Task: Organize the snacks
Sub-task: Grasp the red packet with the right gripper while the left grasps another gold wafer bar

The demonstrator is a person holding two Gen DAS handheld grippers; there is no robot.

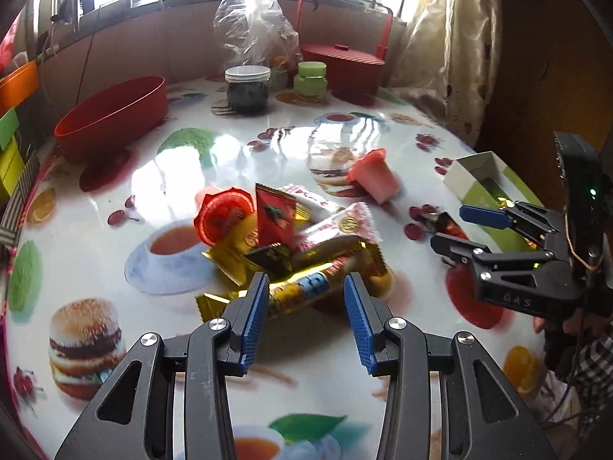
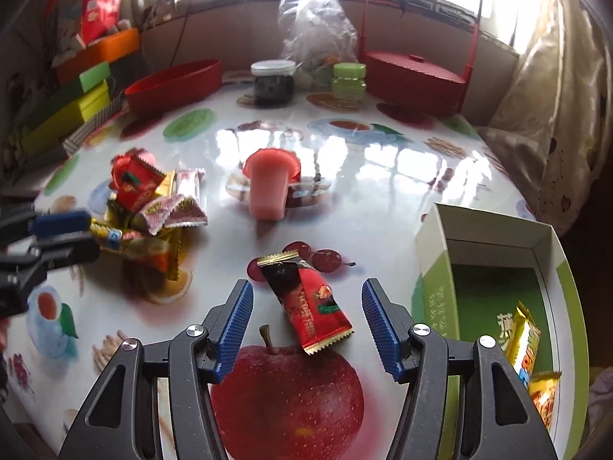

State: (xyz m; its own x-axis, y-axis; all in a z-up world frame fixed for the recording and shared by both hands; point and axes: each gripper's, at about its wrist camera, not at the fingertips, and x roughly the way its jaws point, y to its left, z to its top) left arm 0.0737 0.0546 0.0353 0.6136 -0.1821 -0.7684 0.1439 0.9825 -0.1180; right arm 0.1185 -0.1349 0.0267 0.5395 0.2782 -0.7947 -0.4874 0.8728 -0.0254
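**Both claws parted over loose snacks on a printed table**

Nearest in the right wrist view, the right gripper (image 2: 306,299) holds its blue pads wide apart, gripping nothing. Between them, untouched, a red snack packet (image 2: 310,306) lies flat on the table (image 2: 383,176), its near end over a printed apple. Just to the right stands an open green-and-white box (image 2: 494,287) with yellow-wrapped snacks (image 2: 526,345) lying at its near right end.

In the left wrist view, the left gripper (image 1: 304,291) hovers with its jaws parted, pads clear of any wrapper. Its tips frame the near edge of a snack pile (image 1: 291,241): gold, red and pink-white packets heaped together, with a red jelly cup (image 1: 222,214) on the pile's left.

Farther on, near the table's middle, a pink jelly cup (image 2: 268,184) lies tipped on its side, apart from the pile.

At the far edge sit a red oval tub (image 1: 115,115) on the left, a dark jar with a white lid (image 1: 247,90), a green jar (image 1: 311,78), a crumpled clear plastic bag (image 1: 254,27), and a red lidded basket with a tall handle (image 1: 345,61) on the right.
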